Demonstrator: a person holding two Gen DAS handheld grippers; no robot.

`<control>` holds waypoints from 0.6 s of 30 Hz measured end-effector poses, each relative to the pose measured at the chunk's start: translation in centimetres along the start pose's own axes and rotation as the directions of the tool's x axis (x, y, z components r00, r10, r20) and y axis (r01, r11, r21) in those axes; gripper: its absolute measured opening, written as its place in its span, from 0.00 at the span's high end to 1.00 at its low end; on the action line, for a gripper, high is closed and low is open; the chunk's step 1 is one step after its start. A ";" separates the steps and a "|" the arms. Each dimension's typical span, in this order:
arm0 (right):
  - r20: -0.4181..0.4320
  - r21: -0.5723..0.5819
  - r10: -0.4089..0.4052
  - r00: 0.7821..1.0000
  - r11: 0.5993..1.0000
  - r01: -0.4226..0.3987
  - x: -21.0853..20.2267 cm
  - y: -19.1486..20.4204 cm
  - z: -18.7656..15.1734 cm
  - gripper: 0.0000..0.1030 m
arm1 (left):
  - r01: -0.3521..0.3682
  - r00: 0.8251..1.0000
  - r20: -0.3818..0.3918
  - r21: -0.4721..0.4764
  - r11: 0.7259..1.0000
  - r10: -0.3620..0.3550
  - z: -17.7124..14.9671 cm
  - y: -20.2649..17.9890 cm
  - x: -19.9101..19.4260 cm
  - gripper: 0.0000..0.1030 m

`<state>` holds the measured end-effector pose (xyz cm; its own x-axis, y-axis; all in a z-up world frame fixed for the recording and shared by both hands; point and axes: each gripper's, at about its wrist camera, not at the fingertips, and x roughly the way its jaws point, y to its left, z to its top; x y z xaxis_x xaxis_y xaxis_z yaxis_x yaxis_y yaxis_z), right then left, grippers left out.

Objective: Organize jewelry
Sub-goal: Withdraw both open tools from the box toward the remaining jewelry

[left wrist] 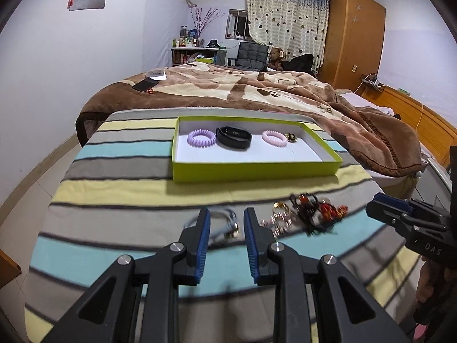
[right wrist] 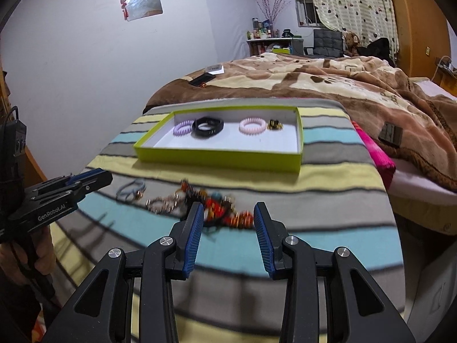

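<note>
A lime-green box (left wrist: pixel 251 170) (right wrist: pixel 217 158) lies on the striped blanket. It holds a purple coil hair tie (left wrist: pixel 201 138) (right wrist: pixel 182 129), a black band (left wrist: pixel 233 137) (right wrist: pixel 207 127), a pink coil hair tie (left wrist: pixel 274 137) (right wrist: pixel 252 126) and a small gold piece (left wrist: pixel 291 137) (right wrist: pixel 274 125). In front of the box lie a grey cord bracelet (left wrist: pixel 225 224) (right wrist: pixel 131 190), a beaded bracelet (left wrist: pixel 275 221) (right wrist: pixel 162 204) and a red-black tangle of jewelry (left wrist: pixel 317 210) (right wrist: pixel 222 208). My left gripper (left wrist: pixel 226 221) (right wrist: pixel 88 181) is open over the grey bracelet. My right gripper (right wrist: pixel 228 214) (left wrist: pixel 380 205) is open over the red tangle.
The striped blanket (left wrist: pixel 114 177) covers a raised surface with edges left and right. Behind it is a bed with a brown blanket (left wrist: pixel 242 85), a phone (left wrist: pixel 144 84) and a pink item (right wrist: pixel 380 157) at the right edge. A wardrobe (left wrist: pixel 351 37) stands far right.
</note>
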<state>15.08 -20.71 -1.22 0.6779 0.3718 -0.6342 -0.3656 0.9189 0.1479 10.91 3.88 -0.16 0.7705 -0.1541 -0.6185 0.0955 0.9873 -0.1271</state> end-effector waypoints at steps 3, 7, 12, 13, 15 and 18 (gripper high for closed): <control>-0.009 0.000 -0.003 1.000 1.000 0.003 -0.5 0.3 -1.0 0.64 | 0.003 1.000 -0.005 0.004 1.000 -0.003 -1.1 -0.2 -0.8 0.75; -0.018 0.011 0.000 1.000 1.000 0.000 -0.6 0.3 -1.6 0.64 | 0.003 1.000 -0.016 0.009 1.000 -0.002 -2.1 -0.1 -1.3 0.75; -0.018 0.011 -0.001 1.000 1.000 0.001 -0.6 0.5 -1.6 0.64 | -0.003 1.000 -0.017 0.012 1.000 0.003 -2.6 -0.2 -1.4 0.75; -0.018 0.008 0.000 1.000 1.000 0.000 -0.6 0.6 -1.7 0.64 | -0.003 1.000 -0.017 0.010 1.000 0.003 -2.5 -0.1 -1.3 0.75; -0.021 0.008 -0.001 1.000 1.000 0.001 -0.4 0.6 -1.7 0.64 | -0.003 1.000 -0.016 0.007 1.000 0.003 -2.5 0.0 -1.3 0.75; -0.027 0.008 -0.005 1.000 1.000 0.005 -0.1 0.8 -1.6 0.64 | -0.008 1.000 -0.017 0.007 1.000 0.008 -2.4 0.0 -0.9 0.75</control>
<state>13.71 -20.25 -2.24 0.6625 0.3634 -0.6551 -0.3567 0.9220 0.1507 8.70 3.93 -1.43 0.7606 -0.1468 -0.6324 0.0937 0.9887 -0.1168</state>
